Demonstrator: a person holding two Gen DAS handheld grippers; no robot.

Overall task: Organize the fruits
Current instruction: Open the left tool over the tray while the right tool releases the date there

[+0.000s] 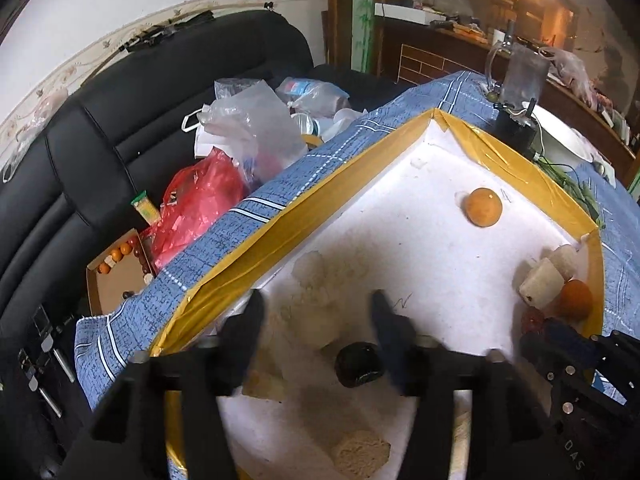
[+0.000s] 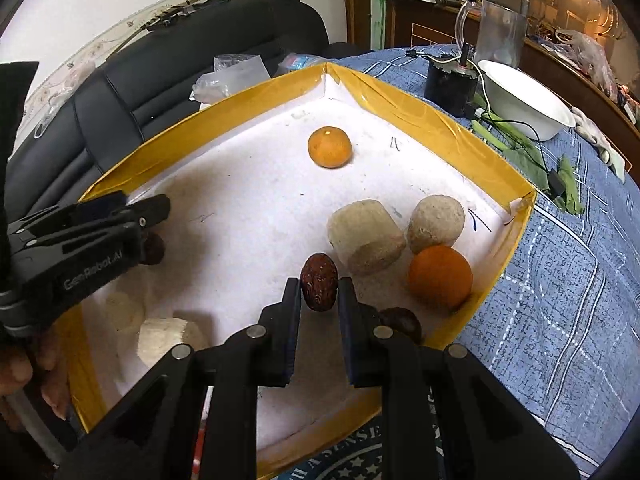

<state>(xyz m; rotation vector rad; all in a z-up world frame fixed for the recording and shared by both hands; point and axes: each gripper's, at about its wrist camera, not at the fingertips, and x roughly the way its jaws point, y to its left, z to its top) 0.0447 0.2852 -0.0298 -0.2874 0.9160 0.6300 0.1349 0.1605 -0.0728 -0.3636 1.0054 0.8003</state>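
A white foam tray with a yellow taped rim (image 1: 280,224) (image 2: 420,112) holds the fruit. My right gripper (image 2: 319,294) is shut on a wrinkled brown date (image 2: 319,287), held upright just above the tray floor. Beside it lie an orange (image 2: 440,276), two pale chunks (image 2: 366,236) and another dark date (image 2: 402,322). A second orange (image 2: 330,147) (image 1: 483,207) sits alone toward the far corner. My left gripper (image 1: 318,312) is open over the tray's left part, and a dark date (image 1: 358,364) lies by its right finger.
The tray rests on a blue checked cloth (image 2: 560,280). A white bowl (image 2: 524,100), a black cylinder with wires (image 2: 450,80) and green leaves (image 2: 520,156) lie beyond the far right rim. Plastic bags (image 1: 240,128) and a bead box (image 1: 120,272) crowd the black sofa at left.
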